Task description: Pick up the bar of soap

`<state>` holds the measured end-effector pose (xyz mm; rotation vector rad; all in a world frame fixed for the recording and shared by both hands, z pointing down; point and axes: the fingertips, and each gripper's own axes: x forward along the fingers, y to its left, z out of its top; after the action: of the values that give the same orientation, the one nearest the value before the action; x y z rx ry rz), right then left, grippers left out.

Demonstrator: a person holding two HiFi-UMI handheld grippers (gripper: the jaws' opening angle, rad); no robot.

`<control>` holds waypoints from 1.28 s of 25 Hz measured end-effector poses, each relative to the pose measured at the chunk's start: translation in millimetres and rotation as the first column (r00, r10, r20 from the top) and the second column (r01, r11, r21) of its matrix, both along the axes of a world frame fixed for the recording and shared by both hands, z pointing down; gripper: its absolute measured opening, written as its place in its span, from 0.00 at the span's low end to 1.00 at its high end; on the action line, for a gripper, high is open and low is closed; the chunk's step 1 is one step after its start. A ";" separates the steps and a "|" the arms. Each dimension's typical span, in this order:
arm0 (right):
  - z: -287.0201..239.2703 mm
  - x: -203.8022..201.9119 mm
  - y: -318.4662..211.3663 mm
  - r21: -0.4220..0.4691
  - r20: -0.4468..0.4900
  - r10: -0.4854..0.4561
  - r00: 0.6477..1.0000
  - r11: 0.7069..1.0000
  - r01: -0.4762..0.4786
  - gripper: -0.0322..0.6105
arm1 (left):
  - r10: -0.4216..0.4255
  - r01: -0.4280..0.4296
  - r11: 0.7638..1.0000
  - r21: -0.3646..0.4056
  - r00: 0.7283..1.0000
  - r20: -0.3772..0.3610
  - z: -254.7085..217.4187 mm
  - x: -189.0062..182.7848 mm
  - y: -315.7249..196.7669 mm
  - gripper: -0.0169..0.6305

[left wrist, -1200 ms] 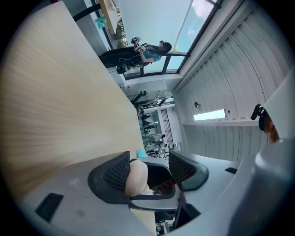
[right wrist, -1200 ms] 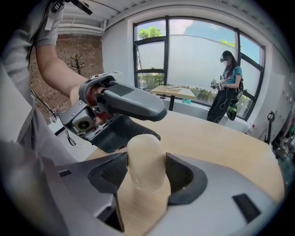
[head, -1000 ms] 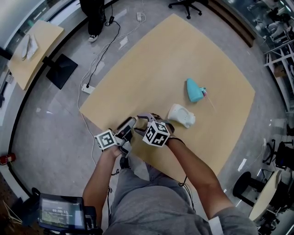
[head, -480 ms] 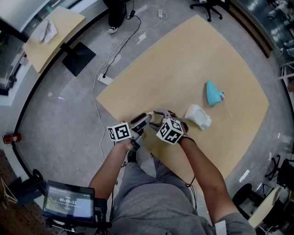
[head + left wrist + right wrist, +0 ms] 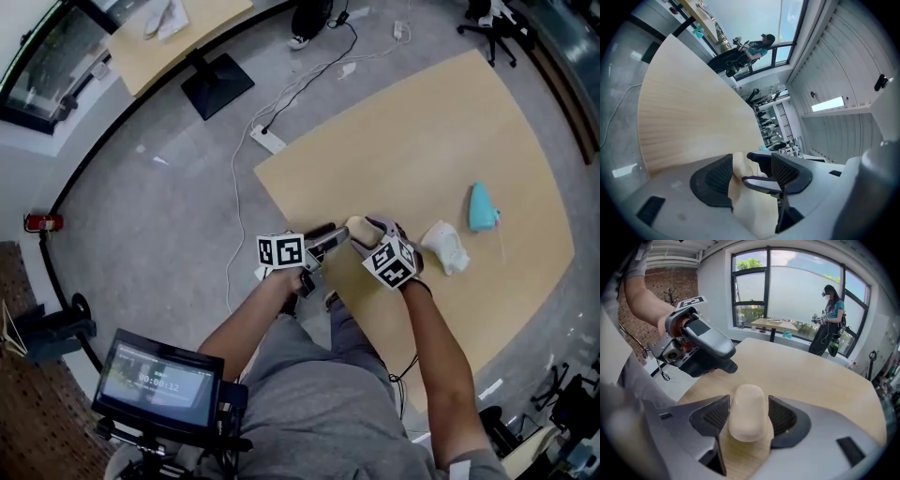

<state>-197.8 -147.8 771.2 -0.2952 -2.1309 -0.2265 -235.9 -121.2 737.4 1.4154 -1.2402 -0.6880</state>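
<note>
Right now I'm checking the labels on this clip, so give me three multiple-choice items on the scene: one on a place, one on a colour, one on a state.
1. Where does the white object lie?
A. On the table, between the right gripper and the teal object.
B. On the floor by the cables.
C. On the person's lap.

2. What colour is the bar of soap?
A. Green.
B. Cream.
C. Black.

3. How do the right gripper's jaws stand?
A. Wide apart and empty.
B. Shut together on nothing.
C. Closed on the bar of soap.

Answers:
1 A: the head view shows it on the wood between those two.
2 B: the right gripper view shows a pale cream bar.
3 C: in that view both pads sit against the bar's sides.
</note>
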 end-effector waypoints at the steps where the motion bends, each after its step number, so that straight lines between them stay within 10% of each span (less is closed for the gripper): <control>1: -1.5 -0.7 -2.2 0.004 0.008 0.009 1.000 1.000 -0.009 0.46 | 0.000 0.000 1.000 0.002 1.000 0.003 0.5 -0.8 0.5 0.42; 6: -19.9 -1.7 -6.0 0.019 0.048 0.072 0.996 0.997 -0.073 0.42 | 0.018 -0.019 0.999 0.025 0.999 0.050 -10.1 -6.8 6.8 0.41; 11: -69.7 -3.6 0.9 0.037 0.123 0.170 0.978 0.984 -0.175 0.09 | 0.043 -0.051 0.996 0.071 0.992 0.118 -53.0 -19.0 23.2 0.41; 20: -154.3 6.4 22.3 -0.006 0.264 0.322 0.909 0.943 -0.333 0.06 | 0.086 -0.136 0.973 0.189 0.964 0.251 -125.3 -23.3 47.5 0.40; 32: -275.0 62.3 73.5 -0.036 0.509 0.447 0.736 0.865 -0.501 0.06 | 0.086 -0.329 0.874 0.356 0.828 0.554 -230.6 3.0 109.4 0.40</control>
<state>-135.4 -74.3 496.3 0.4316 -2.6158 -0.1160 -232.8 -11.9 506.8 2.1974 -1.3536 -0.4457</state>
